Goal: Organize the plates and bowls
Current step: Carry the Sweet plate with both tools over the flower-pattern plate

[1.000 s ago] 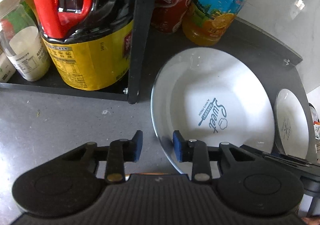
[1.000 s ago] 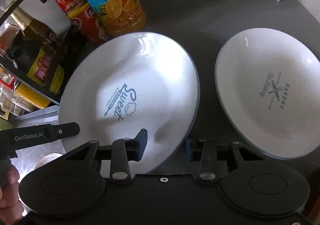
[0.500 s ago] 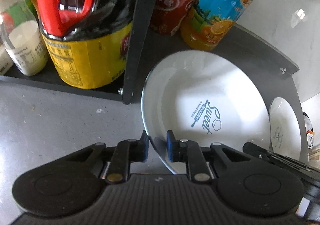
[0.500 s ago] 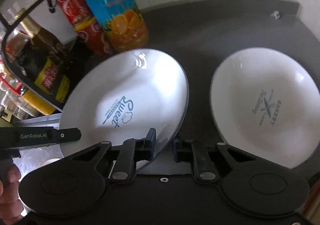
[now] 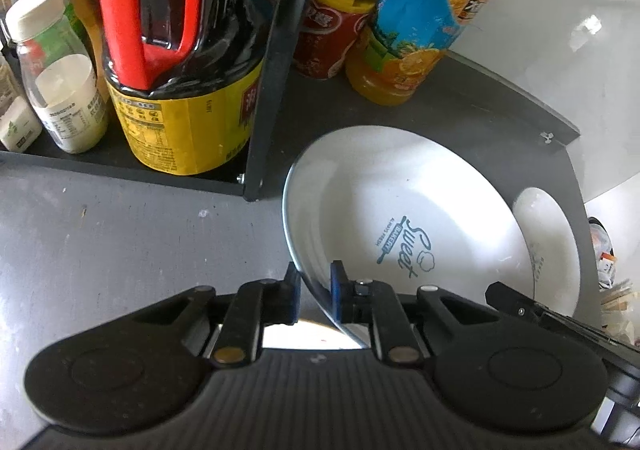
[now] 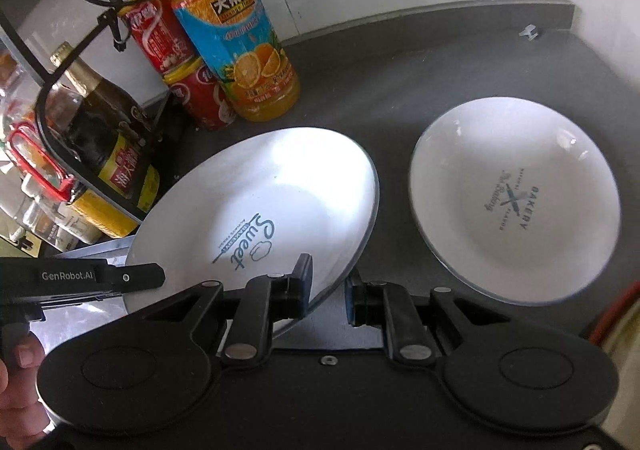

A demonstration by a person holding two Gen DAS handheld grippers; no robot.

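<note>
- Left gripper is clamping the near-left rim of the "Sweet" plate; blue pads are sitting either side of the edge, narrow gap.
- Right gripper is straddling the same plate's near-right rim; fingers are narrow, but I can't tell whether the right pad is touching.
- Plate is tilting, left side raised, w/ its underside off the dark counter.
- 2nd plate, marked "Bakery", is lying flat on the counter to the right, just beside the first, not touching.
- Orange juice bottle & red cans are standing at the far left, behind the tilted plate.
- Big soy sauce jug is sitting on the black rack, further left.
- A thumb is showing at the near-left edge of the right wrist view.
</note>
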